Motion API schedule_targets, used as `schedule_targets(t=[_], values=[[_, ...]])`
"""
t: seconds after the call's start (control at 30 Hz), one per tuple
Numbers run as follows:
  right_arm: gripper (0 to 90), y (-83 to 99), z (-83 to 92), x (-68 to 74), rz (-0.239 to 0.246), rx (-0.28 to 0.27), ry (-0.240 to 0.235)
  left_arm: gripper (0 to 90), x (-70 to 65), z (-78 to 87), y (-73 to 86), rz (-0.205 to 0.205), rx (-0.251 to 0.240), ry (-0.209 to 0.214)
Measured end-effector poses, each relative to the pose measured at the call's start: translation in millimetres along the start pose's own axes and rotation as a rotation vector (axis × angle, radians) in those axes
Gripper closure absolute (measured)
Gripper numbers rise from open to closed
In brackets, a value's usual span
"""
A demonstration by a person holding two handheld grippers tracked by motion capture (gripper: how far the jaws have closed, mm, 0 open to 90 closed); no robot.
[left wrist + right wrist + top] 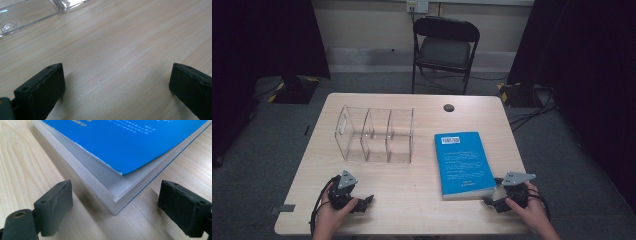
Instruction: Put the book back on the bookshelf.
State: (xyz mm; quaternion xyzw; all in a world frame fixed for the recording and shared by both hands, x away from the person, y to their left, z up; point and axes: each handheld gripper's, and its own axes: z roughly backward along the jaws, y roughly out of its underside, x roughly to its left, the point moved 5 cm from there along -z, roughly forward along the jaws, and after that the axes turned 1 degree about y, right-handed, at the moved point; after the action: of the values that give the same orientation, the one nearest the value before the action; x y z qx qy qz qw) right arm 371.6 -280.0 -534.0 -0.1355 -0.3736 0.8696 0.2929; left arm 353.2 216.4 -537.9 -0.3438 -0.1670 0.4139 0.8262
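Blue book (464,163) lying flat on the wooden table (412,200), right of centre in the high view, cover up with its barcode label toward the top of the frame. Its lower right corner sits just beside the right gripper (493,199) at the bottom right, and the right gripper view shows it well: that corner (117,205) pokes in between the two black jaws, which stand wide on either side without touching it (the top cover curls up a little off the white pages).

Left of the book, in the middle of the high view, stands a clear plastic organizer (377,134) with three compartments side by side, well apart from both hands.

Down at the lower left, the left gripper (364,202) rests low over bare tabletop, jaws spread wide with nothing but wood grain between them; the organizer's edge (30,15) glints in the upper left of the left gripper view.
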Motion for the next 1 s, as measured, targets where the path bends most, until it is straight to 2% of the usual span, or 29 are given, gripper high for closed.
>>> schedule_targets(t=[0.37,0.43,0.5,0.53,0.67,0.7,0.8,0.87,0.9,1.0], values=[[11.5,0.1,-0.1,0.5,-0.004,-0.002,0.002,0.0,-1.0,-0.2,-1.0,0.020,-0.004,0.000],[11.5,0.2,0.2,0.6,-0.007,0.001,0.006,0.1,-2.1,-1.1,-4.3,0.033,0.017,0.006],[11.5,0.4,0.5,0.6,-0.005,0.002,0.007,0.2,-3.2,-2.3,-5.4,0.032,0.022,0.010],[11.5,1.0,1.2,0.8,-0.006,-0.001,0.007,0.8,-6.3,-4.7,-8.0,0.012,0.026,0.014],[11.6,2.0,2.5,2.0,-0.003,0.000,0.000,3.5,-10.0,-6.2,-11.0,0.004,0.028,0.016],[11.6,2.9,3.4,2.9,0.000,0.000,-0.001,6.6,-13.0,-6.2,-13.5,0.018,0.023,0.028],[11.7,2.7,3.5,3.8,-0.006,0.002,0.007,19.0,-19.9,-5.6,-17.9,0.007,0.029,0.061],[13.2,2.4,3.6,3.9,-0.011,0.004,0.009,15.3,-26.7,-6.1,-21.3,0.006,0.047,0.052],[14.1,1.9,3.7,4.1,-0.012,0.004,0.008,17.0,-30.7,-6.2,-23.7,0.005,0.060,0.056],[15.3,1.0,3.4,3.8,-0.007,0.004,0.005,16.2,-45.2,-9.5,-28.9,-0.027,0.084,0.106]])
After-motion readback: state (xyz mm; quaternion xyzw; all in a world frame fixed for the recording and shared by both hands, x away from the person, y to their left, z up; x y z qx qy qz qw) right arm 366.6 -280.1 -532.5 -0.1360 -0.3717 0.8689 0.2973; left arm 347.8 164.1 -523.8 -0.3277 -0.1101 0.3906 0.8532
